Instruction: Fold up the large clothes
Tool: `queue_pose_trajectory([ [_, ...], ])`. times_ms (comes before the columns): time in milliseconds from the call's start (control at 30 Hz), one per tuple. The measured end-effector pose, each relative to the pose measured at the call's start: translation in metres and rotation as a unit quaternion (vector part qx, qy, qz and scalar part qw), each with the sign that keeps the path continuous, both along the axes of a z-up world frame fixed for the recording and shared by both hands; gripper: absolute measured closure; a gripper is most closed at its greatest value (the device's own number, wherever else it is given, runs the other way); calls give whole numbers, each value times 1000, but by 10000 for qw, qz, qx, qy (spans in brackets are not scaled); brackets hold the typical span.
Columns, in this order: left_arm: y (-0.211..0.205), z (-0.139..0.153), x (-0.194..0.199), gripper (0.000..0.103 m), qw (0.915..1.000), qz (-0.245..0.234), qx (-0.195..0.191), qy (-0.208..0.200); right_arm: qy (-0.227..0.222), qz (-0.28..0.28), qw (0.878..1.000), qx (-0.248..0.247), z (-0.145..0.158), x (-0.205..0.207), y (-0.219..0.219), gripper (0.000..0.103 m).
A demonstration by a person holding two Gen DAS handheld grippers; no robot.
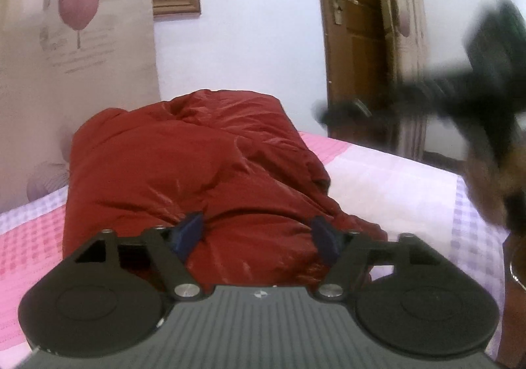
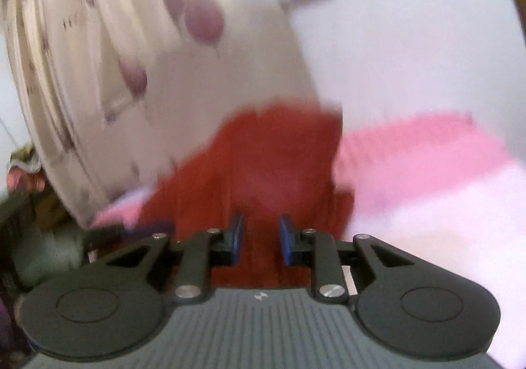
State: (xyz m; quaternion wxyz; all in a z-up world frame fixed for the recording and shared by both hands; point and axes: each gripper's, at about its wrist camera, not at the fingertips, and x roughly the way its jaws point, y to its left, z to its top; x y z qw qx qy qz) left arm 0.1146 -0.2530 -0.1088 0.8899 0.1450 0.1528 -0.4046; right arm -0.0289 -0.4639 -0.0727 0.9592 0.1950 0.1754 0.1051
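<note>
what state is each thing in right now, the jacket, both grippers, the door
red puffer jacket: folded into a bulky bundle, lying on the bed
left gripper: open, pads apart over the jacket's near edge, not pressing
right gripper: narrow gap between its pads, nothing pinched; view blurred
pink checked bedsheet: spread flat under the jacket
wooden door: whether it is shut cannot be told

Blurry all over. Puffy red jacket in the middle, on a pink and white checked bedsheet at right. Flowery cream curtain upper left. Right gripper low down, blue pads slightly apart, nothing between.
</note>
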Motion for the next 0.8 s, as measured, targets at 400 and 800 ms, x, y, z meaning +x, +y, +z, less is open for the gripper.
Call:
queue_pose_trajectory([
  [400,0,-6,-2,21,9996,14,-259,110,555,-9,9810,-1858,-2,114,23,81],
  [800,-9,-11,1,17,9998,-9,-172,46,765,123,9737,-2141,-40,131,29,82],
])
